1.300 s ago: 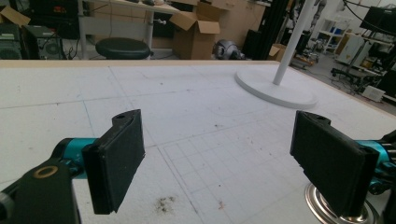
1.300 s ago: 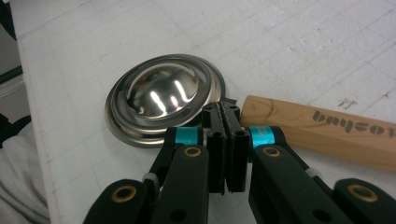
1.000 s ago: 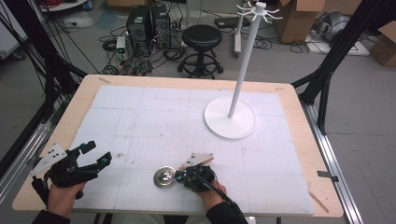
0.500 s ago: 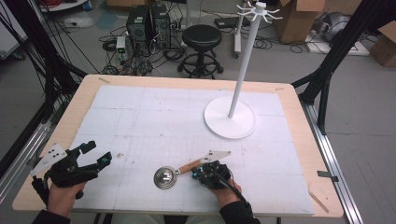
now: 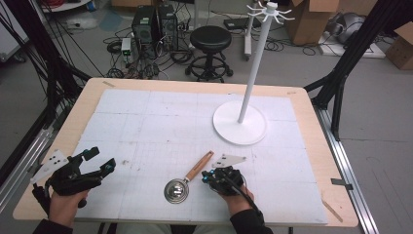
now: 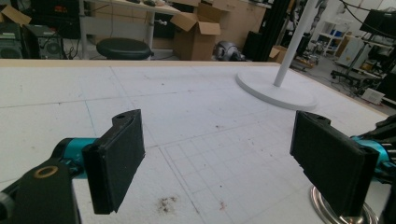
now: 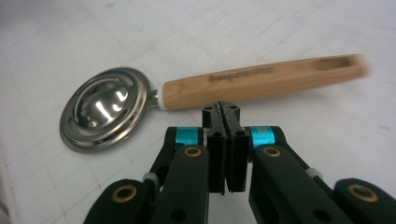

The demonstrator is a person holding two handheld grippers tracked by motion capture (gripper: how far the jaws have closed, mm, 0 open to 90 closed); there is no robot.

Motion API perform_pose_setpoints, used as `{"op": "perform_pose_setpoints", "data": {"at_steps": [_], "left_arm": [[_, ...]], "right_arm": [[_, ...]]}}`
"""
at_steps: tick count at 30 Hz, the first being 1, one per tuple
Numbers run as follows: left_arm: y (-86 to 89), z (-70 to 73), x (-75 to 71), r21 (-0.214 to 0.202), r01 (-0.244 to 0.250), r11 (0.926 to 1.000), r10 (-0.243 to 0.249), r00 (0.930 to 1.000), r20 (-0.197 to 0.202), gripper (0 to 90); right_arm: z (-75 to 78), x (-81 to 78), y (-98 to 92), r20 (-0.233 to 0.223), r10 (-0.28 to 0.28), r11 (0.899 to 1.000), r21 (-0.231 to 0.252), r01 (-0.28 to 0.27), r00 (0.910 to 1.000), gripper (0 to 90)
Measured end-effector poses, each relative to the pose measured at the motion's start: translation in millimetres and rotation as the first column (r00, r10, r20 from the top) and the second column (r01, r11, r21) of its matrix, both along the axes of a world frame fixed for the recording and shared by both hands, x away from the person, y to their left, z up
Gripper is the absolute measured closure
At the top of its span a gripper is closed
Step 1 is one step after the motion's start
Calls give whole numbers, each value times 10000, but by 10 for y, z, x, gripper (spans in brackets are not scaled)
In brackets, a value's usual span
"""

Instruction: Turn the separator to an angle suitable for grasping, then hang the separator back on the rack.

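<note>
A scoop lies on the white table mat, its round metal head (image 5: 176, 190) near the front edge and its wooden handle (image 5: 199, 166) pointing away to the right. My right gripper (image 5: 210, 178) rests just right of the handle, low over the mat. Its jaws are shut, pad against pad, with nothing between them. In the right gripper view its tips (image 7: 222, 112) sit just short of the handle (image 7: 261, 82), beside the head (image 7: 106, 108). My left gripper (image 5: 102, 159) is held at the front left, open and empty (image 6: 219, 163).
A white stand with a tall pole and a round base (image 5: 239, 123) occupies the right middle of the table; its hooked top (image 5: 269, 9) rises high. The wooden table edge (image 5: 311, 117) frames the mat. A stool (image 5: 210, 39) and boxes stand on the floor beyond.
My right gripper has slid to the right off the scoop's handle, which now lies uncovered and angled up to the right. The left gripper has stayed where it was.
</note>
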State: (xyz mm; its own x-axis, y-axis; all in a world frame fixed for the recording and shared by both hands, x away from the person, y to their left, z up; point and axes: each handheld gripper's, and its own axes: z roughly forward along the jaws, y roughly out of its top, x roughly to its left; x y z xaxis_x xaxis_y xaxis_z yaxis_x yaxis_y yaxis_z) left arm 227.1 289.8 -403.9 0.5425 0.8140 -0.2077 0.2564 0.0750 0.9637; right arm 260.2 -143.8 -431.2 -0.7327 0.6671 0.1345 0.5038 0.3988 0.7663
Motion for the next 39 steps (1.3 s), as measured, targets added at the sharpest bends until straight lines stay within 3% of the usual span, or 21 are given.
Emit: {"op": "perform_pose_setpoints", "data": {"at_steps": [4,6,8,9,10,11,12,14,15,16,17,18,19,22,25,32,39], "left_arm": [[-13,0,2,-18,36,10000,-36,10000,-39,182],[-11,5,1,-22,141,9999,-142,9999,-30,203],[-8,10,-1,-74,86,9999,-86,10000,18,218],[-8,10,-1,-74,86,9999,-86,10000,18,218],[-5,11,-2,-119,91,9999,-90,10000,31,218],[-9,8,1,-127,107,9999,-107,9999,12,216],[-13,6,5,-113,136,9998,-136,9999,5,214],[-21,10,6,-161,152,9998,-152,9999,7,213],[-21,10,6,-161,152,9998,-152,9999,7,213],[-30,18,1,-105,163,9998,-163,9998,85,213],[-30,18,1,-105,163,9998,-163,9998,85,213],[-41,23,-2,-111,169,9998,-168,9998,127,213],[-41,23,-2,-60,175,9998,-174,9998,133,213],[-41,18,11,-111,173,9998,-172,9998,108,212],[-48,14,34,-108,236,9997,-235,9997,92,212],[-89,8,64,32,366,9993,-366,9993,68,212],[-90,5,64,-128,518,9986,-519,9987,-18,213]], "right_arm": [[186,-93,-343,529,-953,9940,597,921,9940,732],[264,-169,-540,870,-1594,9846,865,1520,9834,602],[325,-268,-735,1261,-2276,9714,981,2162,9656,475],[325,-268,-735,1261,-2276,9714,981,2162,9656,475],[378,-377,-926,1687,-2840,9570,1095,2684,9439,366],[394,-416,-994,1932,-3059,9510,1089,2895,9323,308],[417,-479,-1100,2212,-3385,9404,1137,3205,9146,263],[430,-571,-1262,2595,-3752,9269,1175,3565,8899,208],[430,-571,-1262,2595,-3752,9269,1175,3565,8899,208],[419,-649,-1387,2928,-4019,9154,1062,3882,8676,190],[419,-649,-1387,2928,-4019,9154,1062,3882,8676,190],[432,-694,-1487,3152,-4187,9075,1105,4053,8516,182],[445,-712,-1529,3214,-4336,9006,1247,4163,8418,171],[468,-752,-1614,3218,-4702,8826,1696,4385,8218,164],[462,-774,-1656,3196,-4837,8752,1805,4487,8148,164],[451,-806,-1677,3106,-4969,8677,1909,4589,8103,164],[429,-775,-1679,2973,-4983,8667,1975,4582,8144,164]]}}
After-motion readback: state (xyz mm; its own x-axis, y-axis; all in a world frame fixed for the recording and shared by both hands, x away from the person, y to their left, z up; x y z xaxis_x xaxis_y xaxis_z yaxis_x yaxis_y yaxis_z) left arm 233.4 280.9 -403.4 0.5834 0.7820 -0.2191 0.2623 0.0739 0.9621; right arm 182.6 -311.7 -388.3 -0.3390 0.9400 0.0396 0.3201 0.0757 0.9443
